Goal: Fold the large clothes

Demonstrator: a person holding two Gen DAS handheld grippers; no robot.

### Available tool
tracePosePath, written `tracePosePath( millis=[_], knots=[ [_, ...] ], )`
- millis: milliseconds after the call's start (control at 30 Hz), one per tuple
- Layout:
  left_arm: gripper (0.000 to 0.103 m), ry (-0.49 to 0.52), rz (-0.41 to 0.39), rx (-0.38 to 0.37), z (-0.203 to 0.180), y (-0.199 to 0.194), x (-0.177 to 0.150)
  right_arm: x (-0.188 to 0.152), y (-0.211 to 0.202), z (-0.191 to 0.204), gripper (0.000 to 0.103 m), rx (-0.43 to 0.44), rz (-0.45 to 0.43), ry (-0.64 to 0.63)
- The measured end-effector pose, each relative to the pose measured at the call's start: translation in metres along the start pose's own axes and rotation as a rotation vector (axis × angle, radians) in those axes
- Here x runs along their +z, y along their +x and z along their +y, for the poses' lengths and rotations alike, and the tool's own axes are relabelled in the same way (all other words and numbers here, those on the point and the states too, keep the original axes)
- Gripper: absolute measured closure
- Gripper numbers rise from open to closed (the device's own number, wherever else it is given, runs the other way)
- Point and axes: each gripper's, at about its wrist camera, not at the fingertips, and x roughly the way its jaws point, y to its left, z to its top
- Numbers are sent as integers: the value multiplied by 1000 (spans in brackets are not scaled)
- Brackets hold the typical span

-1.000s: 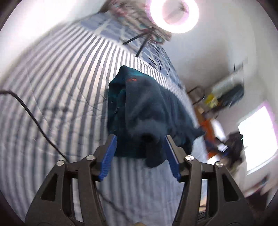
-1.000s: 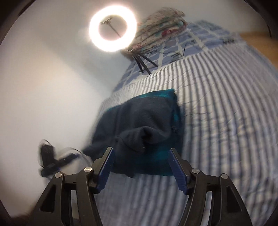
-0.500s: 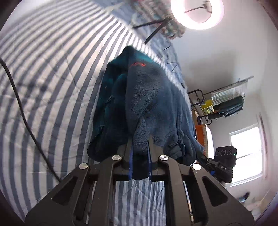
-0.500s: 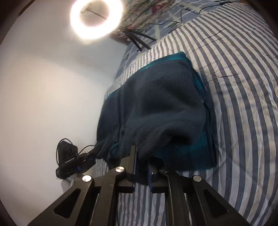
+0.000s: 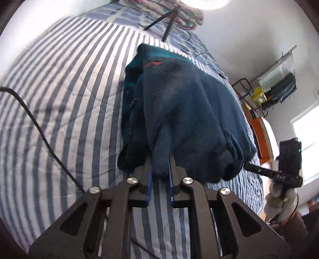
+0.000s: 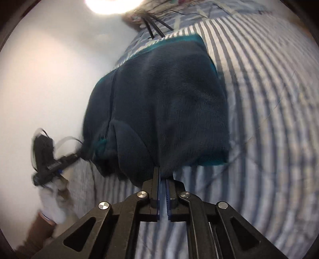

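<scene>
Through the left wrist camera, my left gripper (image 5: 160,169) is clamped on a bunched fold of the fleece (image 5: 185,107), its blue pads (image 5: 149,187) squeezing the navy pile between them. The fleece lies folded on the striped bed (image 5: 65,95), along the bed's right edge, with a teal lining showing down its left side and an orange logo (image 5: 152,64) near the far end. A black cable (image 5: 35,123) runs across the stripes toward the near edge. At the bed's far end stand tripod legs (image 5: 166,24) under a bright ring light (image 5: 205,3). My right gripper (image 5: 259,171) reaches in from the right, held by a white-gloved hand (image 5: 279,197).

Through the right wrist camera, my right gripper (image 6: 163,177) has its jaws easing apart slightly, yet the pads still pinch the near hem of the fleece (image 6: 165,103). The garment covers the bed's (image 6: 269,99) left edge beside a white wall (image 6: 43,69). My left gripper (image 6: 76,155), blurred, meets the fleece's left corner, carried by a gloved hand (image 6: 51,201).
</scene>
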Motion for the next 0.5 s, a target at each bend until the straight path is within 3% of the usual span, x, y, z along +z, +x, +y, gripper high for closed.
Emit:
tracePosePath(
  millis=[33,100,133,233,367,500],
  knots=[
    [90,-1,1,-23,0,-5,2,-1,-11,6,95,-10,-5,-36],
    [82,-15,-18,-45,4,-19,8,-3,-32,18,80,-12,-34,-99],
    [75,-22,-34,-47,7,-26,13,-1,-44,25,79,-5,-59,-123],
    [74,-63,-82,-50,16,-38,35,14,-60,46,75,-1,-128,-205],
    [74,-31,-163,-29,-1,-40,78,54,-46,76,74,-68,-224,-325],
    [74,3,-178,-4,-25,-18,121,98,-22,74,74,-145,-280,-315]
  ],
)
